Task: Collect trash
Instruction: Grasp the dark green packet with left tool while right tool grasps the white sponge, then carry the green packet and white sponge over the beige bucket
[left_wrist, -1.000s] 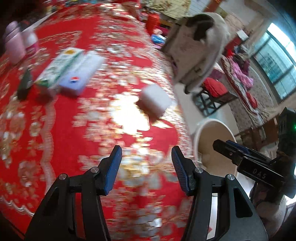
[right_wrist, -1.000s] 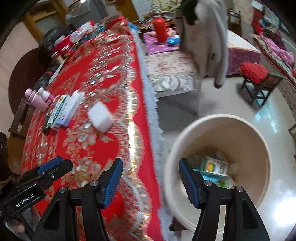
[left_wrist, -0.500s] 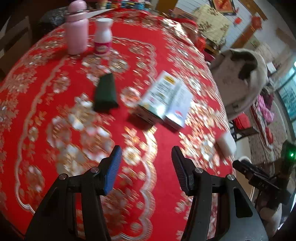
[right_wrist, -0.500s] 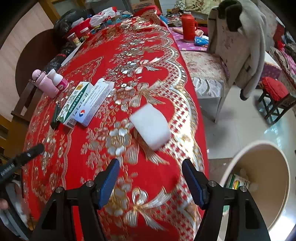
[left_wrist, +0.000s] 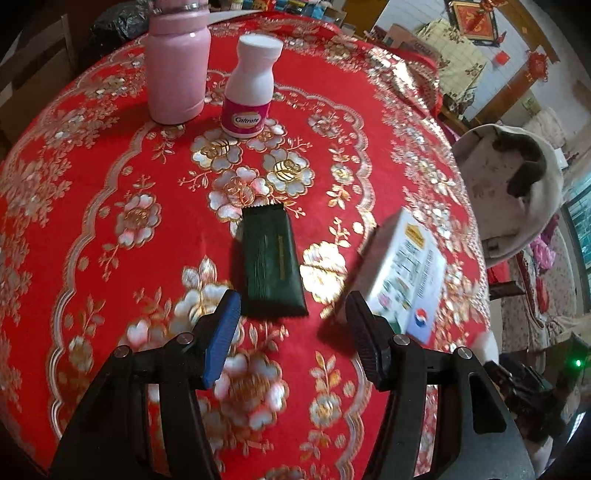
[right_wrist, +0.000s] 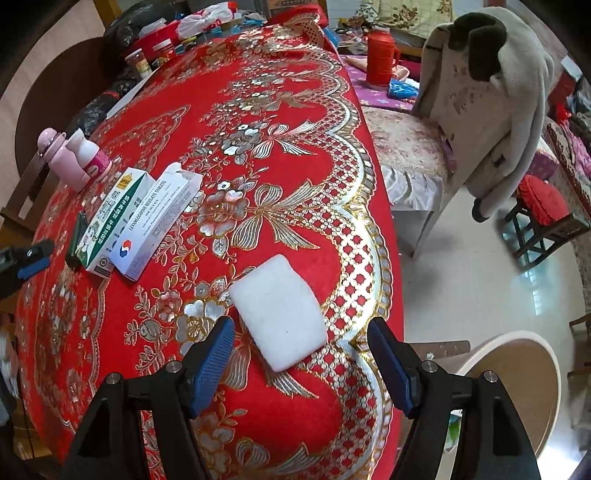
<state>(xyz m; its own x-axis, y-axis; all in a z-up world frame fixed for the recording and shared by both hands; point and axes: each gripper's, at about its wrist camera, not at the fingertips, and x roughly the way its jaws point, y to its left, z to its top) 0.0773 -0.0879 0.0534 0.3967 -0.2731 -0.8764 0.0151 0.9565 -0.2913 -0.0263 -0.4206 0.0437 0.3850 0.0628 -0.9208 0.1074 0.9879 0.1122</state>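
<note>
Trash: flat dark-green foil sachet (left_wrist: 271, 264), seemingly foam white pad (right_wrist: 279, 312); both jaws opening, empty.

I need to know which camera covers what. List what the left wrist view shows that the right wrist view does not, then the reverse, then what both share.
Only the left wrist view: the left gripper, open above the dark green sachet, and the Caltrate label.

Only the right wrist view: the right gripper, jaws opening over the white pad, the bin and the red thermos.

Both: the red tablecloth, pink bottle, medicine boxes and coat.
</note>
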